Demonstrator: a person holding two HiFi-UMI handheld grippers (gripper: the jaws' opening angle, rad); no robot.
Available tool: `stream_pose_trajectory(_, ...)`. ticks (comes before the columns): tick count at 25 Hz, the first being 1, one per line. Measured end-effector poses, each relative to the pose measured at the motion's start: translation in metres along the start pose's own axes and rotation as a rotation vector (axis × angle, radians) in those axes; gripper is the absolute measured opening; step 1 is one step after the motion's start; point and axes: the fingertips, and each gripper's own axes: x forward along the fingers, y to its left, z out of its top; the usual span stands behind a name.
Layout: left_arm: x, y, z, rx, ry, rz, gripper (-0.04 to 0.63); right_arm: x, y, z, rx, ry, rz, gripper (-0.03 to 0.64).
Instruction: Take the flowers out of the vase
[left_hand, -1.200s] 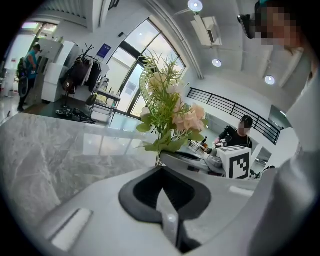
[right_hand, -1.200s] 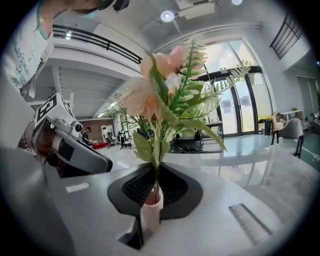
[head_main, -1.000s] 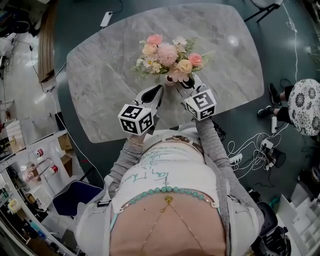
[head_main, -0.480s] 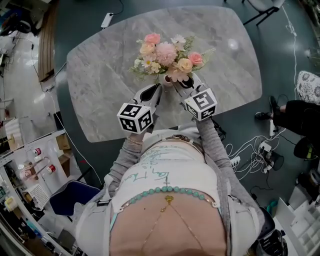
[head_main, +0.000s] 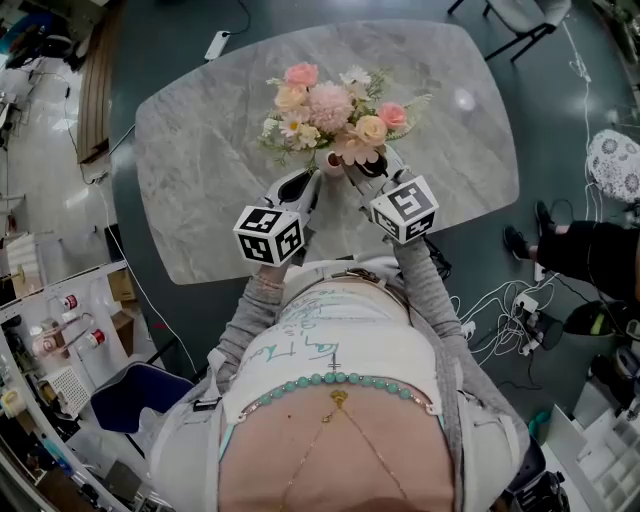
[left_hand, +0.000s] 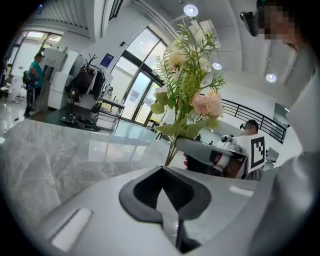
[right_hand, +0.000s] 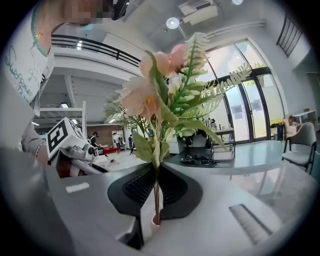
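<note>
A bouquet (head_main: 335, 105) of pink, cream and white flowers stands over the far middle of the grey marble table (head_main: 200, 180). My right gripper (head_main: 362, 170) is shut on its thin stem, which runs down between the pads (right_hand: 135, 187) in the right gripper view, with the blooms (right_hand: 160, 95) above. Below the flowers sits the small pale vase (head_main: 328, 159). My left gripper (head_main: 312, 178) is at its rim, jaws nearly together on a pale sliver of it (left_hand: 167, 210). The stems and leaves (left_hand: 187, 90) rise just beyond that gripper. Most of the vase is hidden.
The table's near edge runs just under both grippers. A seated person (head_main: 575, 245) and a patterned round thing (head_main: 615, 160) are at the right, with cables (head_main: 500, 300) on the floor. A chair (head_main: 525, 15) stands at the far right, and shelves (head_main: 50, 340) at the left.
The bouquet and my right gripper have risen a little, away from the vase. My left gripper has stayed put. The person at the right has shifted.
</note>
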Motion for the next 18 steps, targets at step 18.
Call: stream_pose_trajectory(18,-0.005,-0.006,0.001,0.005,-0.025,0.002,0.0,-0.018,0.013,0.055,-0.019,-0.092,0.059,0.046)
